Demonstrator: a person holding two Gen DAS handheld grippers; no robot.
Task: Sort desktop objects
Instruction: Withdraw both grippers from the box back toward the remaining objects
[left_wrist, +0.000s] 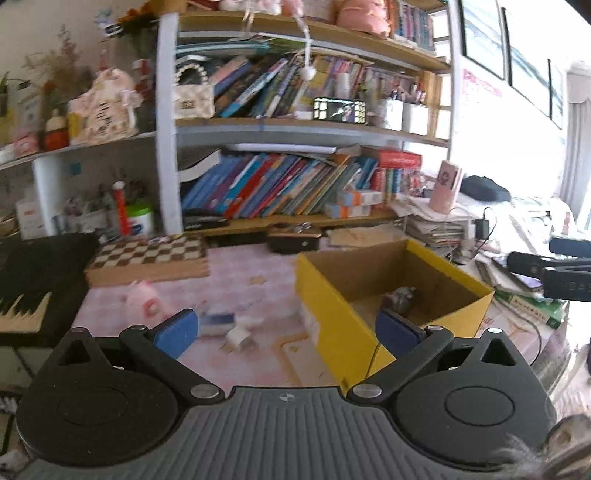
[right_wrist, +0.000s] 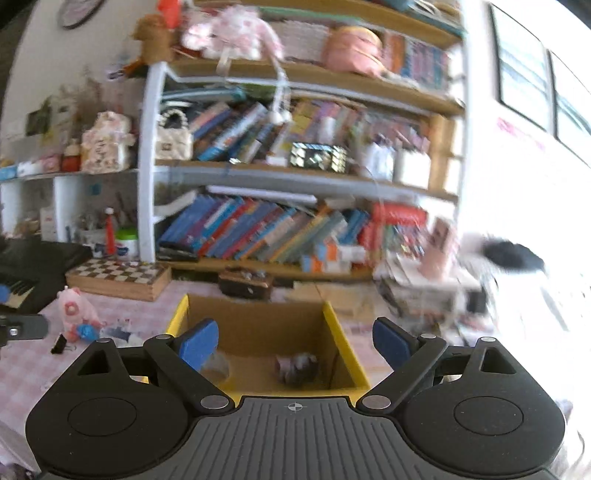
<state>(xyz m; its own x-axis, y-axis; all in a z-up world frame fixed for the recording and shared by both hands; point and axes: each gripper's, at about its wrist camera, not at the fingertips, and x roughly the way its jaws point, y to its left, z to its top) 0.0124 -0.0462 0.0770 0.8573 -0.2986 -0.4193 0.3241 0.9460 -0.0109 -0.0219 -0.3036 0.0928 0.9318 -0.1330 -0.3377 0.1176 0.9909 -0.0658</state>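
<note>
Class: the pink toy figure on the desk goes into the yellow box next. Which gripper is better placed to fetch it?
Probably the left gripper: open and empty, with the pink toy figure just ahead, left of the yellow box. The right gripper, also open, faces the box.

A box (right_wrist: 341, 343) sits mid-desk (right_wrist: 22, 365) before the shelves (right_wrist: 295, 177), a toy (right_wrist: 74, 310) to its left, a chessboard (right_wrist: 118, 277) behind the toy.

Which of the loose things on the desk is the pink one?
The pink plush toy standing left of the yellow box, in front of the chessboard; the small items beside it are blue, white and black.
</note>
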